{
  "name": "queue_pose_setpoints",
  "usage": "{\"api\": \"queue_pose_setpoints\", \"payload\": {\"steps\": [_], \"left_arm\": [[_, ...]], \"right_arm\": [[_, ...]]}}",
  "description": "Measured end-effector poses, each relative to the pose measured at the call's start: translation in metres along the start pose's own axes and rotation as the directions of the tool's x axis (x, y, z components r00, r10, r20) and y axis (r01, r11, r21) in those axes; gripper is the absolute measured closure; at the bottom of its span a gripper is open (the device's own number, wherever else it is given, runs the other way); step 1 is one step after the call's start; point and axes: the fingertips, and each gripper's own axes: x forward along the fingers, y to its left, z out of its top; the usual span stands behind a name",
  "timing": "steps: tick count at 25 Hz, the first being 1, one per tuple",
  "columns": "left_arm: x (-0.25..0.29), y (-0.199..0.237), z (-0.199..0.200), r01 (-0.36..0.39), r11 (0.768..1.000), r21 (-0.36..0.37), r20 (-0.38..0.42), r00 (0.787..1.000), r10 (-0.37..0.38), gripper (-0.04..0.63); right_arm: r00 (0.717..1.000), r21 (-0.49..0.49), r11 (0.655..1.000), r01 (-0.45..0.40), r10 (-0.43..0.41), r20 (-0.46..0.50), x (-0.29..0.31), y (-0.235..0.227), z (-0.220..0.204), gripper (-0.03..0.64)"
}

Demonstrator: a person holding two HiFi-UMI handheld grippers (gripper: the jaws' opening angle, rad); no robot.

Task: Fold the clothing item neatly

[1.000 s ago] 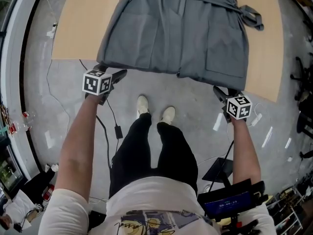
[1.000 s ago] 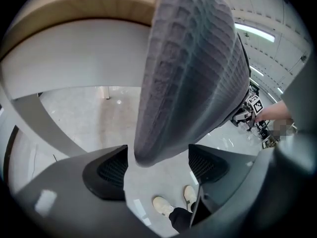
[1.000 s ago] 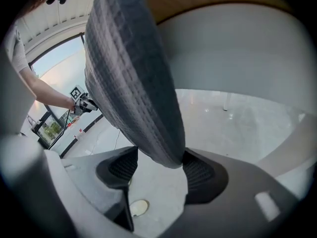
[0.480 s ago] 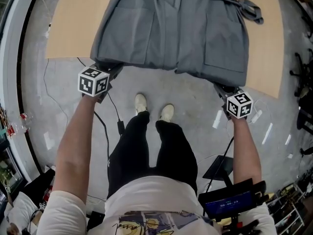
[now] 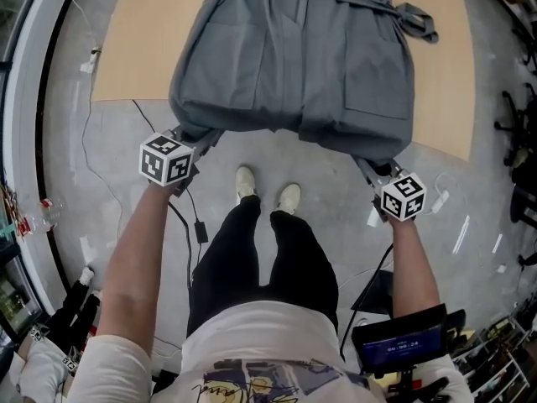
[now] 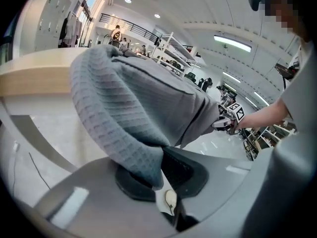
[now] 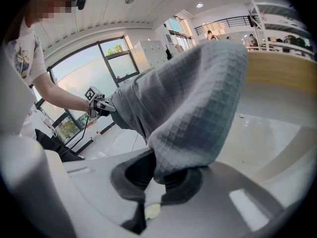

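Head view: left gripper (image 5: 196, 139) and right gripper (image 5: 371, 170) each pinch a hem corner of the grey waffle-weave robe (image 5: 294, 57); best raise both evenly, hem taut.

Grey garment (image 5: 294, 65) lies spread on table (image 5: 143, 49), hem seemingly raised.

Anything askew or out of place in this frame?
The belt end sticks out past the right side of the garment on the table. The hem hangs off the near edge, its corners pinched by the left gripper and right gripper, whose jaws have just closed on them. Nothing looks damaged.
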Motion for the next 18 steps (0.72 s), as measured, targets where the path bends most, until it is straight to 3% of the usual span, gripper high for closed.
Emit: {"api": "queue_pose_setpoints", "payload": {"steps": [6, 11, 18], "left_arm": [[-0.022, -0.025, -0.015, 0.061, 0.998, -0.009, -0.022, 0.998, -0.061, 0.575], [-0.051, -0.041, -0.009, 0.064, 0.998, -0.024, -0.011, 0.998, -0.065, 0.577], [-0.084, -0.072, 0.009, 0.183, 0.983, -0.002, 0.008, 0.983, -0.183, 0.577]], "right_arm": [[1.0, 0.033, 0.999, -0.025, 0.024, 0.019, -0.016, 0.035, -0.001, 0.603], [0.998, 0.035, 0.999, -0.033, 0.032, 0.047, -0.048, 0.061, 0.013, 0.603], [0.994, 0.026, 0.996, -0.082, 0.08, 0.071, -0.082, 0.087, 0.038, 0.604]]}}
